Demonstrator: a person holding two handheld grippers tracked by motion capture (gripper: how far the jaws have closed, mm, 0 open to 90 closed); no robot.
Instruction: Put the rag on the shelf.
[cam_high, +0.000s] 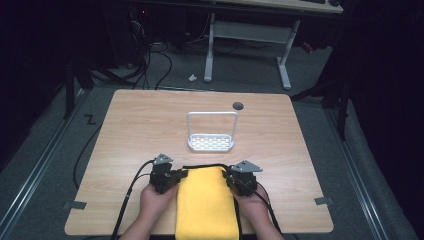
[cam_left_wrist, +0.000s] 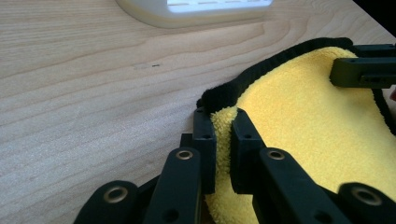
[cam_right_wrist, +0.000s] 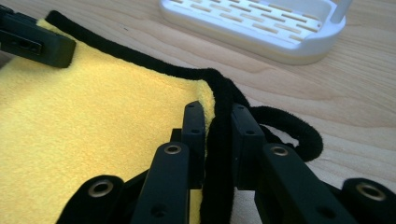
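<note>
Yellow microfibre cloth (cam_high: 207, 202) lies at near table edge, folded, plush nap, black piping along far hem. Left gripper (cam_left_wrist: 223, 128) clamped on far-left corner; right gripper (cam_right_wrist: 218, 122) clamped on black trim at far-right corner. You lift both corners together, evenly, keep hem taut, clear white slotted plastic rack (cam_high: 211, 142) beyond. Wooden table (cam_high: 150, 120) smooth, pale grain.

Yellow black-edged towel (cam_high: 206, 205), flat, table's near edge

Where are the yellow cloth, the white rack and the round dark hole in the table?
Yellow fluffy cloth with black edging (cam_high: 206, 202), high view, its middle.
White slotted plastic rack with hoop handle (cam_high: 210, 143), high view, its base.
Round dark hole (cam_high: 238, 106), high view, its centre.
</note>
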